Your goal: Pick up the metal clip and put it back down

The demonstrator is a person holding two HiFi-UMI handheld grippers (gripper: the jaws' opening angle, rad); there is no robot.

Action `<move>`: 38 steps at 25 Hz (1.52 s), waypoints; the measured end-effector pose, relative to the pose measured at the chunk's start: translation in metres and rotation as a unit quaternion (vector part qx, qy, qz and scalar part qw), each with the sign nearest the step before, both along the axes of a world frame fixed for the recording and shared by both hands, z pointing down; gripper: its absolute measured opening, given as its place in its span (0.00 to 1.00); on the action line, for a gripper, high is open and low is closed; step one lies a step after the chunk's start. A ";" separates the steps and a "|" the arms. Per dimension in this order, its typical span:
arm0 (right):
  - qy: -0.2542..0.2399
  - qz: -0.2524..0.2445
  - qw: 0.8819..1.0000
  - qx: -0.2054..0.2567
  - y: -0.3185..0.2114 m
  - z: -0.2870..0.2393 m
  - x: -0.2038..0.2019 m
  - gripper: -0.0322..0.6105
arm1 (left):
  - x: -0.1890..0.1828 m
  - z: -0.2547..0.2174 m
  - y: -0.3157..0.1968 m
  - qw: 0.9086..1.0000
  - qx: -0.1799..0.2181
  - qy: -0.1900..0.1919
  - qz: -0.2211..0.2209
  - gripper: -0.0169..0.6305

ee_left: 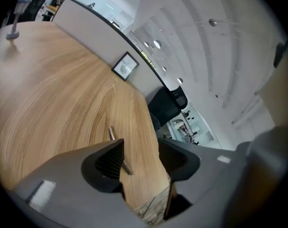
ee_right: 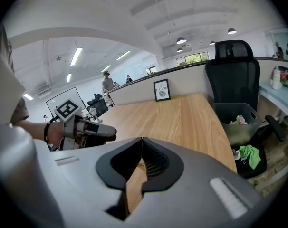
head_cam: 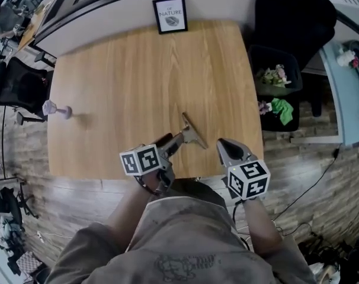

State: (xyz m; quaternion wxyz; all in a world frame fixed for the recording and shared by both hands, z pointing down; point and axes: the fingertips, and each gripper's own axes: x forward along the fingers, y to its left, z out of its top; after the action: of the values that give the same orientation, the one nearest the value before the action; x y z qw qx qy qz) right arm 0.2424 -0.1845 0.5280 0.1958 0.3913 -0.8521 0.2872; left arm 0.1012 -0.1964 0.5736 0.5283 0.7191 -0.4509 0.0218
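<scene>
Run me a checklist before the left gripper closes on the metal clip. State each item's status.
1. Left gripper jaws apart: ok.
2. Metal clip in line with the gap: ok, though it sits close against one jaw.
3. Pads pressing on the clip: not ok, a gap remains.
4. Clip flat on the wooden table: ok.
5. Right gripper shut, empty and off to the side: ok.
6. Framed picture well away from the clip: ok.
</scene>
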 end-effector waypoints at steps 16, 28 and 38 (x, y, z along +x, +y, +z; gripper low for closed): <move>-0.049 0.018 0.998 -0.024 0.000 0.046 -0.016 0.07 | 0.013 0.101 0.006 0.989 -0.116 0.084 -0.036 0.37; -0.061 0.044 0.997 -0.024 0.004 0.059 -0.006 0.07 | 0.024 0.115 -0.012 0.985 -0.128 0.112 -0.033 0.04; -0.076 0.049 0.996 0.006 -0.005 0.002 -0.013 0.07 | 0.003 0.059 -0.015 0.987 -0.087 0.135 -0.031 0.03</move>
State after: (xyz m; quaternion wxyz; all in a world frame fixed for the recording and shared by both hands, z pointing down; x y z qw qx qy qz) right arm 0.2292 -0.1898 0.5298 0.1141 0.4109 -0.8460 0.3201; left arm 0.1046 -0.2118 0.6325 0.6451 0.6524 -0.3942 -0.0531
